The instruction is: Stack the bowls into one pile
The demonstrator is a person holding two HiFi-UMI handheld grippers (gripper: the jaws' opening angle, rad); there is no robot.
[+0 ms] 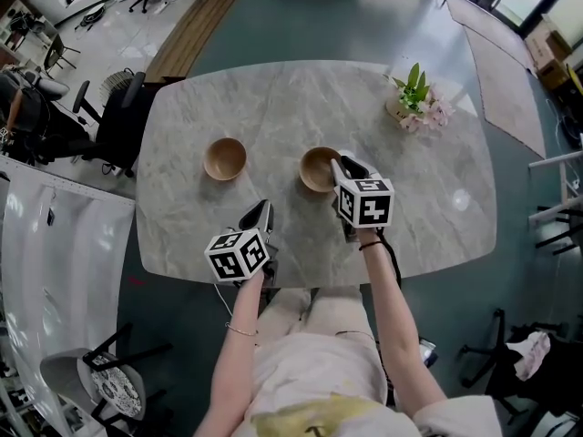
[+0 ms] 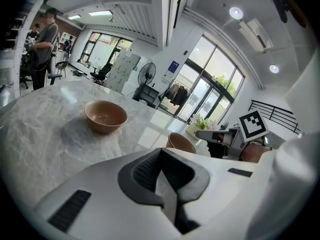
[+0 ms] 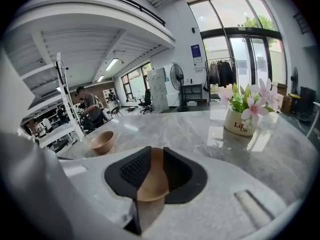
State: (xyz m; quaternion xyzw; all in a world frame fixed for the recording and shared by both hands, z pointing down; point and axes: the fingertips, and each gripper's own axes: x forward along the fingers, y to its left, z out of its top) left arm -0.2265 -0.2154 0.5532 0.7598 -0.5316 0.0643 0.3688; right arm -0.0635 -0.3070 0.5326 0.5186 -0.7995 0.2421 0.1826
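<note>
Over marble table [image 1: 273, 107], right claw [image 1: 339, 166] angled down, gripping bowl [image 1: 314, 166] by rim, left claw [image 1: 263, 208] clenched, empty

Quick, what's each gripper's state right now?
Left gripper: closed, nothing between the jaws.
Right gripper: closed on the wall of the bowl.

Two wooden bowls sit on the marble table [image 1: 273, 107]: a left bowl [image 1: 225, 158] toward the table's left side and a middle bowl [image 1: 315, 167] near its centre. One flower pot [image 1: 412, 103] stands at the table's far right.
</note>
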